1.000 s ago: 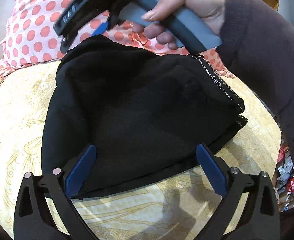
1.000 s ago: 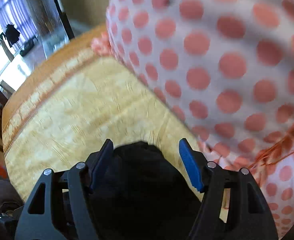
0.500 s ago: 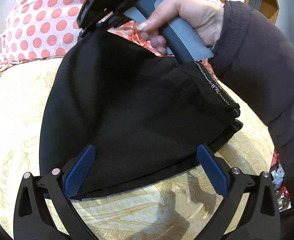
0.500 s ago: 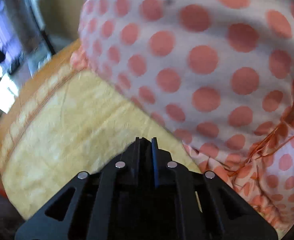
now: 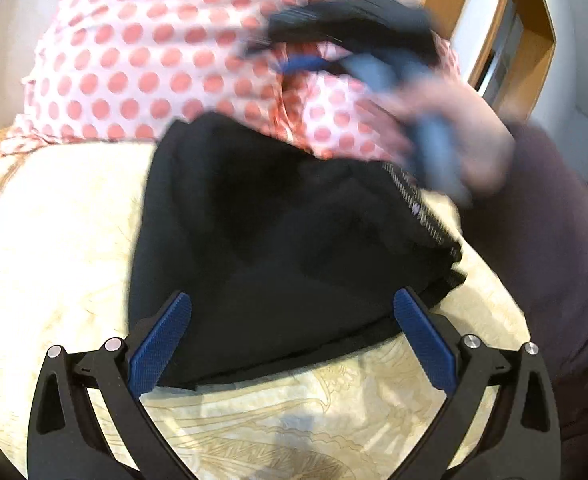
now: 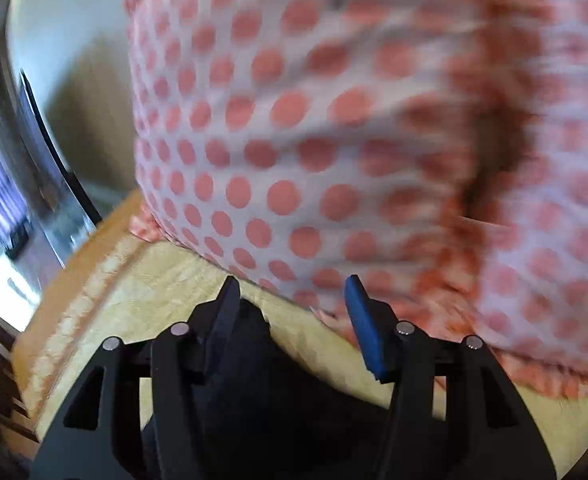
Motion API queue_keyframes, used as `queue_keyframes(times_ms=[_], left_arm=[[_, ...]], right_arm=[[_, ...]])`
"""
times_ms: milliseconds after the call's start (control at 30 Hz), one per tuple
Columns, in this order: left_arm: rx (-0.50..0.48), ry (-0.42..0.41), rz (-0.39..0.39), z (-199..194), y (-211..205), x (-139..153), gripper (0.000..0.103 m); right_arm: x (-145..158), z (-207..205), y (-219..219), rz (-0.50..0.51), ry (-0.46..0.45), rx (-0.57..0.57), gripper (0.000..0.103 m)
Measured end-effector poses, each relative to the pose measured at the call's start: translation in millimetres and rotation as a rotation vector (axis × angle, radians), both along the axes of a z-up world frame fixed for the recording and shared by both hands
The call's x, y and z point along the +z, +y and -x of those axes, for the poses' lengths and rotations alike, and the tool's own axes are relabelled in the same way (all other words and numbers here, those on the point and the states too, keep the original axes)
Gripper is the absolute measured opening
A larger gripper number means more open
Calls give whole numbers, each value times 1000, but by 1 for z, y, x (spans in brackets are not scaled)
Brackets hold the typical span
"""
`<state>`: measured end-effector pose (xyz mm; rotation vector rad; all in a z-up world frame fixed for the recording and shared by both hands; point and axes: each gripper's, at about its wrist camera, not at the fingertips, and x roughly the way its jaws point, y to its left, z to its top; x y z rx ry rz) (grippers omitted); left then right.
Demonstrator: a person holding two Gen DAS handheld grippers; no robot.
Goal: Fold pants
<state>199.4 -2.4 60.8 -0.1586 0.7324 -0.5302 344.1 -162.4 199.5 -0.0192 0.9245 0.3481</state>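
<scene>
The black pants (image 5: 286, 240) lie folded in a compact bundle on the yellow patterned bedspread (image 5: 54, 248). My left gripper (image 5: 292, 324) is open, its blue pads on either side of the bundle's near edge. My right gripper (image 5: 314, 62), blurred, is lifted above the far corner of the pants, in front of the pillow. In the right wrist view my right gripper (image 6: 292, 296) is open and empty, and the pants (image 6: 254, 392) lie just below and behind its fingers.
A white pillow with pink dots (image 5: 146, 60) stands behind the pants and fills the right wrist view (image 6: 334, 140). A wooden shelf unit (image 5: 510, 28) is at the far right. The person's dark sleeve (image 5: 554, 264) crosses the right side.
My right gripper shut on the far corner of the pants and lifted it, then opened and let go. The corner has dropped flat. My right gripper has risen clear.
</scene>
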Motion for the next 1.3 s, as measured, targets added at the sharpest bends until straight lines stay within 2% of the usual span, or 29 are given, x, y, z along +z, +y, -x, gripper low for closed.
queue_keyframes(times_ms=[67, 133, 233, 333, 367, 400, 467, 533, 600, 633, 667, 800, 933, 1067, 1167, 1300], left_arm=[[7, -16, 18, -1, 2, 9, 102], [-2, -18, 22, -5, -3, 16, 102], [3, 7, -17, -15, -16, 14, 102], [34, 104, -84, -30, -24, -5, 102], [47, 154, -113, -36, -27, -17, 102], [51, 184, -128, -41, -28, -28, 102], [54, 149, -160, -37, -33, -32, 102], [56, 134, -191, -32, -36, -29, 102], [86, 104, -183, -18, -27, -21, 102], [99, 85, -175, -11, -22, -16, 102], [112, 65, -176, -2, -17, -13, 102], [199, -6, -206, 41, 3, -7, 102], [261, -65, -275, 77, 3, -11, 102], [280, -96, -349, 98, -4, -20, 102], [284, -86, -385, 100, -5, -27, 102], [297, -58, -376, 100, 0, -35, 102]], right_arm=[[10, 43, -29, 16, -23, -35, 70], [8, 76, -50, 35, -10, -62, 70], [-10, 121, -73, 88, 45, -114, 70], [-44, 147, -89, 144, 143, -181, 77], [-65, 151, -100, 126, 218, -228, 77], [-76, 153, -108, 80, 244, -242, 77], [-81, 160, -117, 22, 214, -250, 77], [-69, 169, -115, 14, 168, -286, 77], [-52, 194, -110, 13, 79, -302, 78], [-46, 204, -107, 21, 45, -308, 86], [-40, 223, -103, 36, -1, -328, 99], [-43, 275, -85, 97, -87, -379, 101], [-62, 314, -67, 125, -97, -431, 101], [-78, 321, -51, 132, -83, -414, 101], [-85, 326, -44, 161, -73, -404, 101], [-88, 330, -42, 182, -73, -407, 101]])
